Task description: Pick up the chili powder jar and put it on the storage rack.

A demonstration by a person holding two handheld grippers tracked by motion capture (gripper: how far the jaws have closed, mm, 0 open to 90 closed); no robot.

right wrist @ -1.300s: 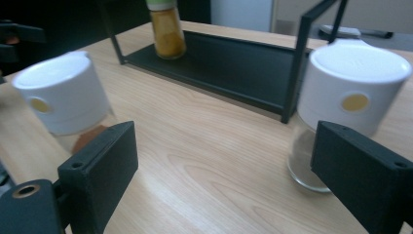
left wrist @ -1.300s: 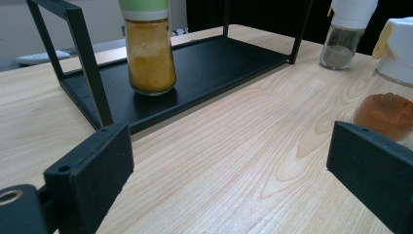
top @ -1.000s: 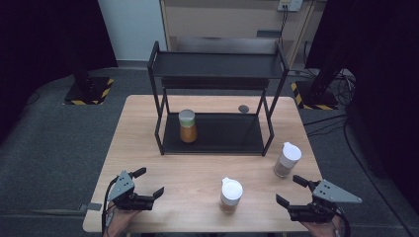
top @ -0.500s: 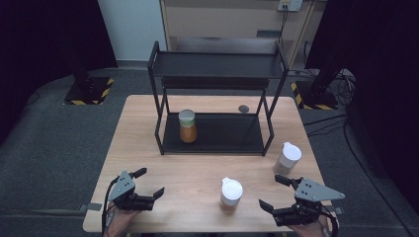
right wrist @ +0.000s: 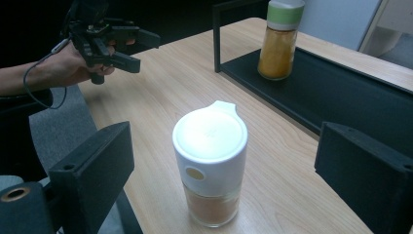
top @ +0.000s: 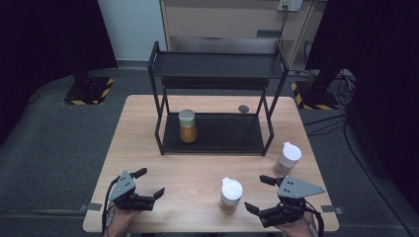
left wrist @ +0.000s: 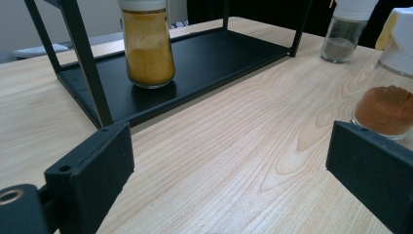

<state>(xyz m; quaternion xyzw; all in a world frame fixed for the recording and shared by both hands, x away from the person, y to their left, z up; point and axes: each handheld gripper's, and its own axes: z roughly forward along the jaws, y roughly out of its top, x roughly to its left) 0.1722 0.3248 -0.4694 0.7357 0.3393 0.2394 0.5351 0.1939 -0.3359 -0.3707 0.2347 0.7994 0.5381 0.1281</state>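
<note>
On the wooden table (top: 197,173) stands a black two-shelf rack (top: 217,64). A jar of yellow powder with a pale green lid (top: 188,126) (left wrist: 147,46) (right wrist: 280,41) sits on its lower shelf. A white-capped jar of orange powder (top: 231,195) (right wrist: 210,165) (left wrist: 387,105) stands at the front centre. My right gripper (top: 257,193) (right wrist: 229,161) is open just right of it, jaws pointing at it without touching. My left gripper (top: 149,182) (left wrist: 229,151) (right wrist: 145,52) is open and empty at the front left.
A second white-capped jar with grey-brown powder (top: 287,159) (left wrist: 343,34) stands at the right, outside the rack's front right leg. A small dark disc (top: 243,108) lies on the table behind the rack's lower shelf. Dark floor surrounds the table.
My right gripper has moved left along the front edge, closer to the orange-powder jar. My left gripper has hardly moved.
</note>
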